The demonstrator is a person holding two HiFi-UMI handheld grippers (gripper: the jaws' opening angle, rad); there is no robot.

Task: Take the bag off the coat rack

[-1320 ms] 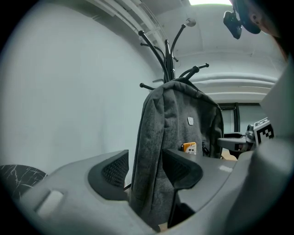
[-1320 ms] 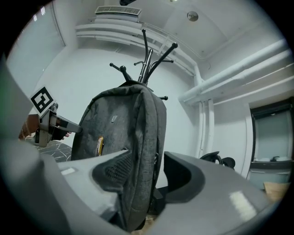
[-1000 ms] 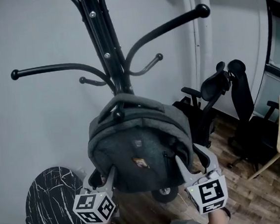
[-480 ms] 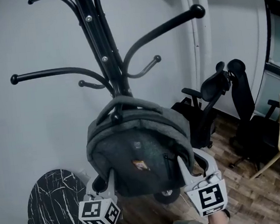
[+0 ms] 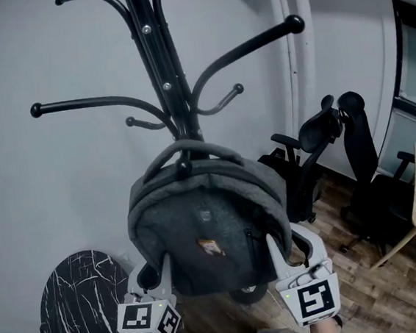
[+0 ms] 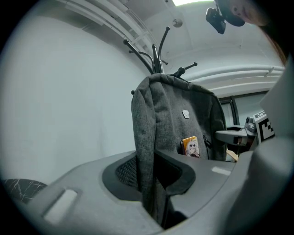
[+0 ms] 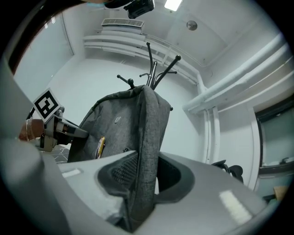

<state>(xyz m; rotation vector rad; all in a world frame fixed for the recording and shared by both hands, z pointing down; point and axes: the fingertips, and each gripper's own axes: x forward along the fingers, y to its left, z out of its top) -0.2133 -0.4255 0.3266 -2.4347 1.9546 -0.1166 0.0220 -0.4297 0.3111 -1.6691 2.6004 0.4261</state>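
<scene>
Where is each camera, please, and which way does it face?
Head view: on the person's head, facing down at the backpack on the coat rack; left tool and right tool show.
Left gripper view: on the left tool, facing along its jaws, just closed onto the backpack's edge; right tool visible.
Right gripper view: on the right tool, jaws likewise just closed; left tool, a hand visible.
Shared: all see backpack and coat rack.

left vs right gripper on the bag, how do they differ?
The left gripper grips the bag's left edge; the right gripper grips its right edge. The left cube shows two marker faces, corner-on; the right cube shows one face nearly square-on. Shared: both sets of jaws have just been closing, with grey fabric clamped between the pads, low on the bag.
</scene>
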